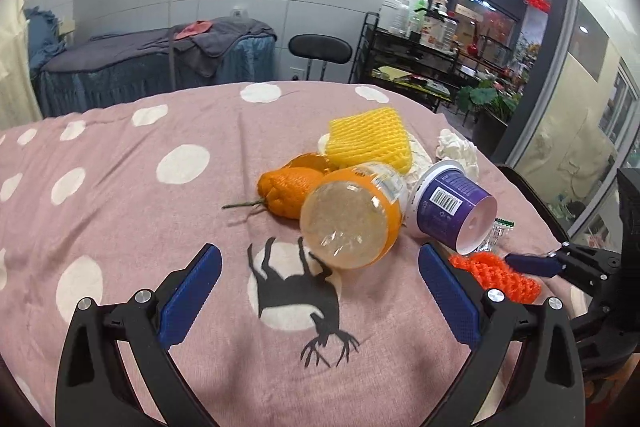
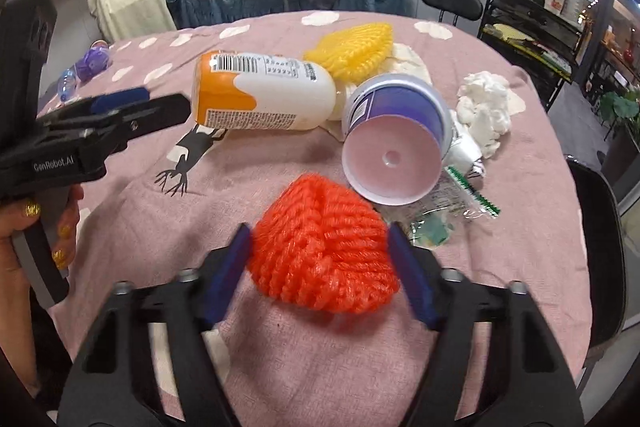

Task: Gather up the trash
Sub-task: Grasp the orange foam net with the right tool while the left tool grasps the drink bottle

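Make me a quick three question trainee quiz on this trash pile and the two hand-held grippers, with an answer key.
1. True or false: the right hand-held gripper brackets the orange foam net.
2. Which way does the purple cup lie? A upright, B on its side, C crushed flat.
3. Fill in: the left hand-held gripper is ____, pointing at the bottle.

Key: 1 true; 2 B; 3 open.
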### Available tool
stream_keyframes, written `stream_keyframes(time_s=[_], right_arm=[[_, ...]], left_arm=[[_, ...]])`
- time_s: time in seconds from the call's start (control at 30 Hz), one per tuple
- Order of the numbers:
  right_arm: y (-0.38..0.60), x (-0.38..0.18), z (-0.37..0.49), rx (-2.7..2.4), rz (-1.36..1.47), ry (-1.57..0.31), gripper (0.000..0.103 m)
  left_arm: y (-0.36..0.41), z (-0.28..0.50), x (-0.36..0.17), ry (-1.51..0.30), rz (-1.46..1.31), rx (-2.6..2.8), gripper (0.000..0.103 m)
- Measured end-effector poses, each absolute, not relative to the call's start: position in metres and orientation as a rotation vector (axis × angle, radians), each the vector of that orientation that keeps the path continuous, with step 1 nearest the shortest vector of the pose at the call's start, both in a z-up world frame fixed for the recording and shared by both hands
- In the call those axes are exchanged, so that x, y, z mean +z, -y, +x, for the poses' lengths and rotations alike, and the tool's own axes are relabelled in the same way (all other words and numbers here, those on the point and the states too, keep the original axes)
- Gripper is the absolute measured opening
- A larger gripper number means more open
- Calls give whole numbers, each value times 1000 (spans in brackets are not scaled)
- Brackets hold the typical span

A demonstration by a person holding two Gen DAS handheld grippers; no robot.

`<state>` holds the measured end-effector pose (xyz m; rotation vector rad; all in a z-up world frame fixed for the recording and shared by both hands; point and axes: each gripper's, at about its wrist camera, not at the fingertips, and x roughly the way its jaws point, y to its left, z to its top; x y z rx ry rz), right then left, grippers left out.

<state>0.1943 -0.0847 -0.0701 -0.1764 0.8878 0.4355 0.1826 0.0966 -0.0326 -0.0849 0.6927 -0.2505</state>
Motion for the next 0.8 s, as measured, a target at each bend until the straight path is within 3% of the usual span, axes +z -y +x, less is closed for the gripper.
stream_keyframes(time_s=[0.17,0.23,0.4,0.6,0.8], right_arm=[[86,-73,192,453,-176,-890,37],[89,-70,190,462,-160,-886,34],[95,-58,180,492,-125,-854,33],[108,-50,171,498,-84,-851,33],[121,-52,167,476,-52,-857,33]], left_arm=[[-79,209,-21,-756,52,-333,97],[-72,220,-15,-801,93,-385,97],[-50,252,-10,-922,218,-493,97],[-22,291,-37,-1143,378,-555,97],[-6,312,-54,-1253,451,-586,94]])
